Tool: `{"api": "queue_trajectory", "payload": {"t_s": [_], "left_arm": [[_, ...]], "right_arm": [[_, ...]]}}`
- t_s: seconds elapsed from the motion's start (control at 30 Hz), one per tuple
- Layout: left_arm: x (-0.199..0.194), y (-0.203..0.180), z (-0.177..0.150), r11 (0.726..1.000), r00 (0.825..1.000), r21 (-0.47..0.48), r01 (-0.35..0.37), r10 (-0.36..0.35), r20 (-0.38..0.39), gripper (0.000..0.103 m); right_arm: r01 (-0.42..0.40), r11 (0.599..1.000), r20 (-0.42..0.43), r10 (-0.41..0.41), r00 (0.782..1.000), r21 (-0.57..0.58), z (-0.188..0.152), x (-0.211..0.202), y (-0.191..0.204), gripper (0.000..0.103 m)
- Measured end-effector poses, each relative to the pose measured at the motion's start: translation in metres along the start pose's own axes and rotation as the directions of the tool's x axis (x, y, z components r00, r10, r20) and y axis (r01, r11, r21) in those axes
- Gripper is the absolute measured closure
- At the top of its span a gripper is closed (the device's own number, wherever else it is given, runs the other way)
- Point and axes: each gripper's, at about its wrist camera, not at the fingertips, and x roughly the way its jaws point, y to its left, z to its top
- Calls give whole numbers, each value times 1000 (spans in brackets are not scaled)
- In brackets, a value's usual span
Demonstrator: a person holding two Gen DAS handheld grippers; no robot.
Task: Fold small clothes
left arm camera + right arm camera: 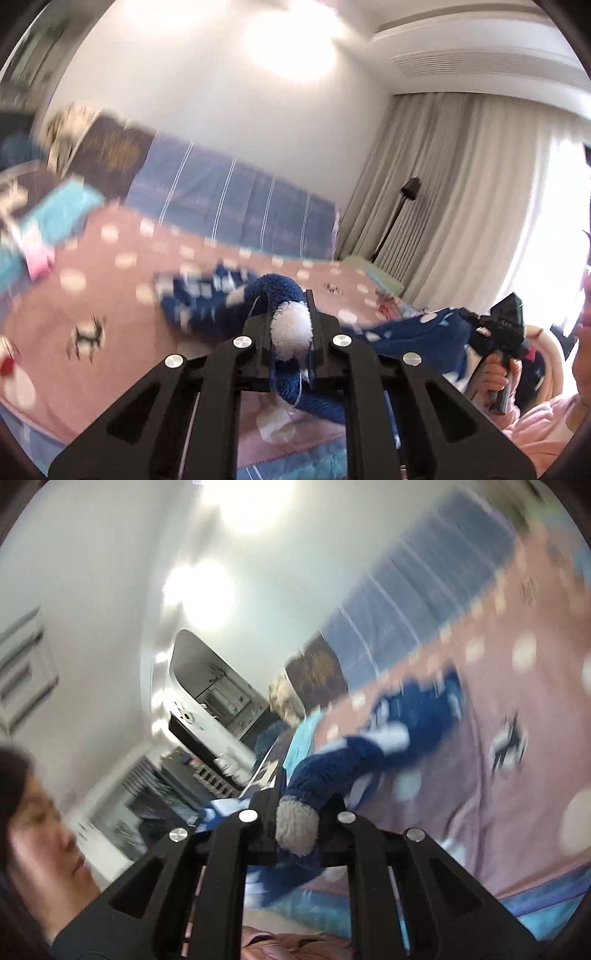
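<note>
A small fuzzy navy garment with white patches [207,295] is lifted above the pink dotted bedspread [110,280]. My left gripper [290,325] is shut on one edge of it, where white fleece bunches between the fingers. In the right wrist view my right gripper [297,821] is shut on another edge of the same navy garment [369,749], with grey-white fleece pinched between the jaws. The cloth hangs slack between the two grips and trails down to the bed. The right gripper [484,328] also shows at the right of the left wrist view, held in a hand.
A blue striped headboard [229,199] runs behind the bed. Light blue and pink folded clothes [48,225] lie at the bed's left. A person in a pink top [546,428] sits at the right, by pale curtains [461,206] and a black stand [399,218].
</note>
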Motion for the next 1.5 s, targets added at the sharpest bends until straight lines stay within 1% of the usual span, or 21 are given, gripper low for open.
{"api": "queue_trajectory", "payload": {"t_s": [0.07,0.1,0.23,0.3,0.37,0.57,0.83,0.93,1.0,1.07,1.1,1.13,1.2,1.23,1.27,1.3,1.33,1.37,1.43,1.47,1.5], "left_arm": [[6,0,1,1000,1000,26,-13,12,14,91],[13,4,0,1000,1000,16,-20,20,6,91],[56,41,-10,992,995,-107,-63,55,-80,91],[68,52,-11,987,990,-120,-105,92,-108,91],[78,57,-9,984,984,-95,-150,139,-113,91],[115,66,16,983,979,-56,-177,170,-113,91],[189,93,55,977,972,-33,-209,204,-116,91],[223,111,69,972,967,-43,-231,224,-123,91],[247,125,74,969,962,-52,-242,232,-141,91],[282,143,71,959,947,-50,-279,266,-177,90],[295,150,66,955,940,-47,-293,279,-199,90],[316,162,56,945,921,-40,-324,306,-239,90],[352,184,29,925,876,-24,-378,350,-331,89],[366,194,14,915,850,-12,-404,370,-376,89],[381,206,-5,902,813,3,-433,392,-431,88],[387,212,-13,896,797,2,-444,395,-457,88],[388,220,-19,893,790,-28,-449,382,-480,86],[383,225,-17,896,807,-71,-437,357,-471,83],[371,227,-6,901,837,-113,-418,335,-432,72],[366,225,-2,898,839,-106,-428,351,-417,62],[358,222,4,899,844,-92,-428,362,-395,61]], "right_arm": [[102,991,30,-100,995,-87,1,5,6,91],[130,989,24,-129,991,-75,0,15,-2,91],[140,982,-53,-134,990,124,-7,52,-63,91],[150,975,-46,-144,989,167,-5,61,-79,91],[167,969,-34,-164,986,182,1,70,-90,91],[205,970,-44,-201,979,133,30,107,-98,91],[241,967,-38,-238,970,82,84,171,-120,91],[260,963,-39,-258,965,66,109,204,-135,91],[288,955,-54,-285,957,74,124,233,-154,91],[331,939,-93,-323,942,87,131,262,-180,91],[361,927,-124,-349,929,103,130,279,-197,90],[384,916,-154,-366,918,113,129,292,-210,89],[447,886,-252,-407,878,126,115,327,-246,88],[489,864,-305,-437,846,122,103,343,-266,87],[520,846,-341,-456,822,122,92,353,-281,87],[526,839,-358,-454,816,135,84,358,-291,86],[520,840,-357,-443,823,156,79,358,-298,86],[510,844,-346,-435,831,165,77,356,-299,87],[486,858,-339,-413,845,168,82,351,-296,83],[487,859,-333,-417,846,159,85,347,-291,79],[489,860,-325,-425,845,148,87,345,-286,73]]}}
